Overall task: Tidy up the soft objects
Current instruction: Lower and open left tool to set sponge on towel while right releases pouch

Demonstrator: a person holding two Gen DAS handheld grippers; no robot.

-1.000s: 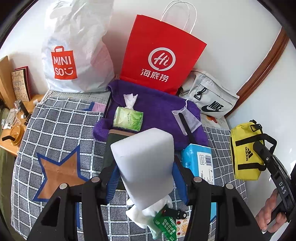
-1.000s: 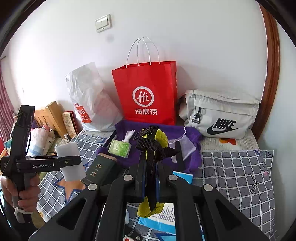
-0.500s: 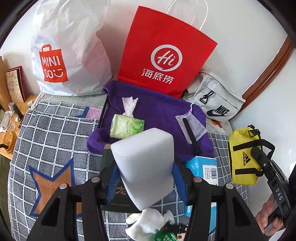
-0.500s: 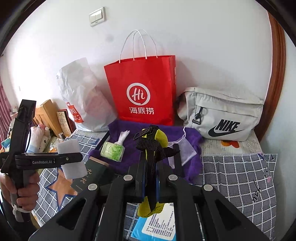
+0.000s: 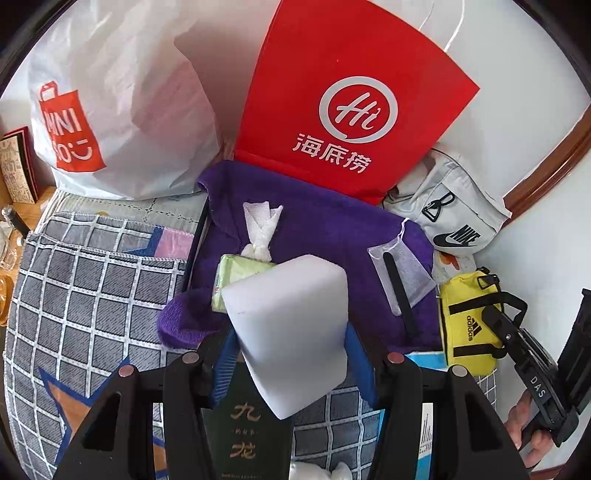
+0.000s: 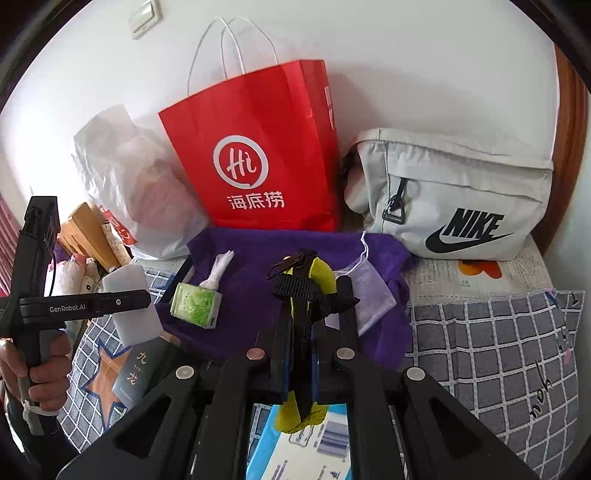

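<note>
Here, white sponge (image 5: 291, 332) clamped in left hand-held gripper (image 5: 288, 354) (tilted)

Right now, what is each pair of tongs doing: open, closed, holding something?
Left tongs: closed on the white foam block.
Right tongs: closed on the yellow Adidas pouch, gripped by its black strap.

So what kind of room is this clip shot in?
Most likely a bedroom: a checked blanket covers what seems to be a bed against a white wall, with a wooden bedside table and a light switch.
</note>
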